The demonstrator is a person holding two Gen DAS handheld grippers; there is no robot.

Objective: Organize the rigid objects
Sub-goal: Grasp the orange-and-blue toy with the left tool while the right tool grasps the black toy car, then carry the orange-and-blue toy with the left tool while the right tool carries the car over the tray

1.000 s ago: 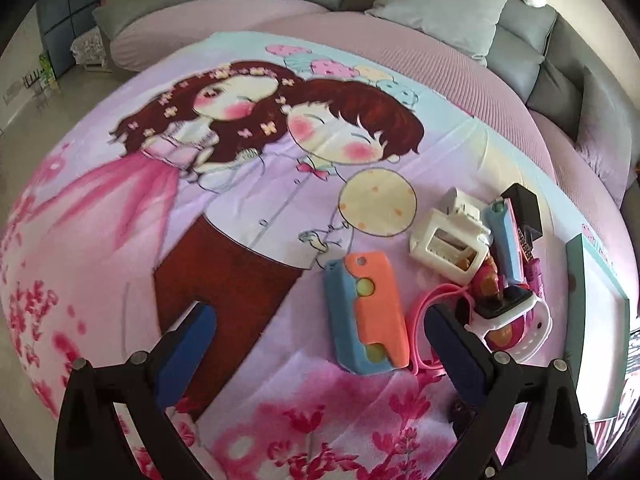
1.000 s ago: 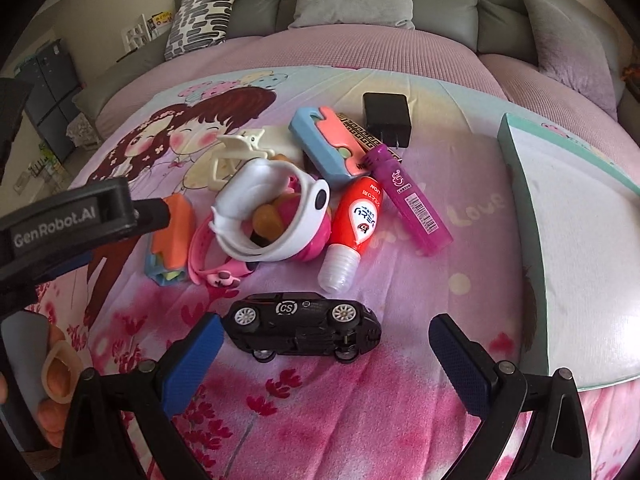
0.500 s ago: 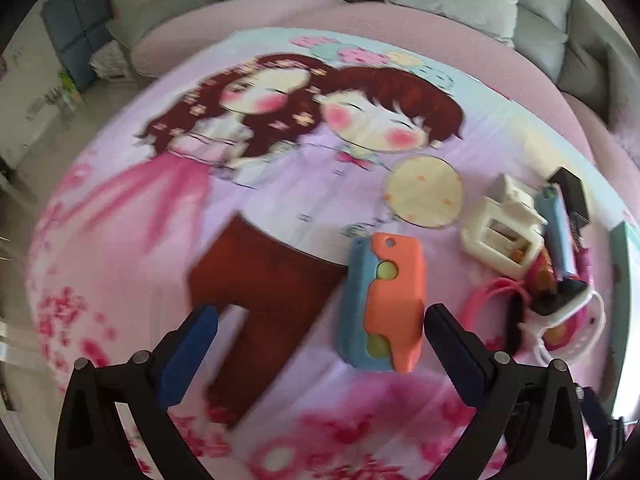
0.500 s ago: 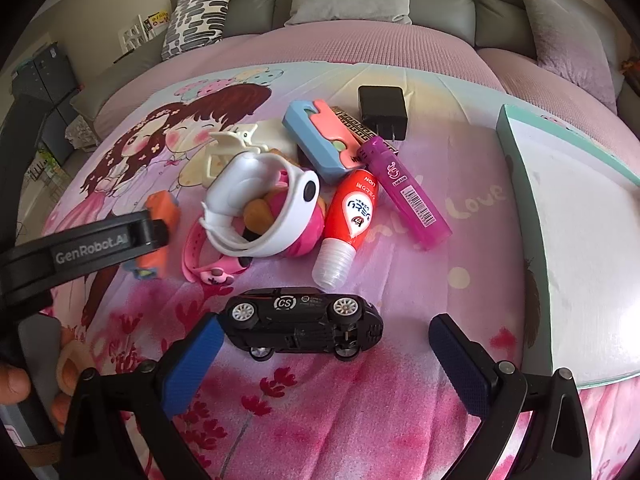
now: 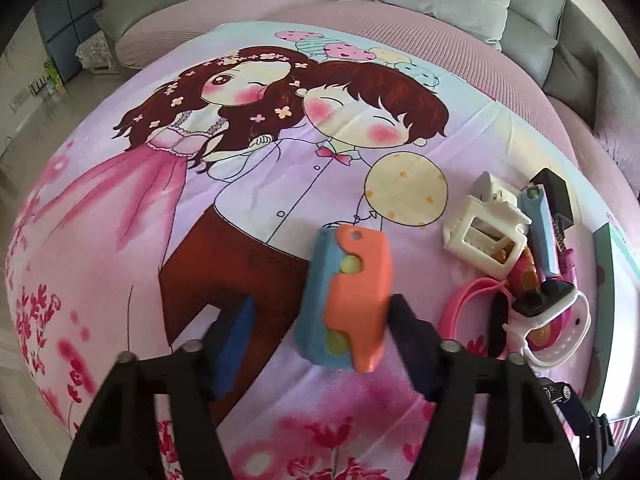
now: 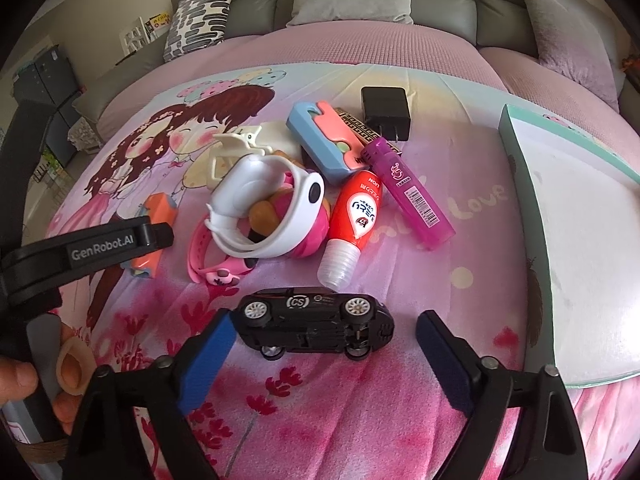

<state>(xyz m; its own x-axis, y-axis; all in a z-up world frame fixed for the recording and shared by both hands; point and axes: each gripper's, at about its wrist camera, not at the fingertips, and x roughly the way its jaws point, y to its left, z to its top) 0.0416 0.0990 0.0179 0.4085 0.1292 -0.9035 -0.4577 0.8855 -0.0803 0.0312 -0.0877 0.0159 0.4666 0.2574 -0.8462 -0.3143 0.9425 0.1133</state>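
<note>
Two tongs are closing at once, I judge to save a trip: my left gripper straddles the orange-blue case, right gripper brackets the car on the blanket, neither pinched yet.

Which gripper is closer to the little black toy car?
Right. The right gripper has the black toy car between its closing jaws, not yet pinched. The left gripper is off to the side, closing around the blue and orange toy.
</note>
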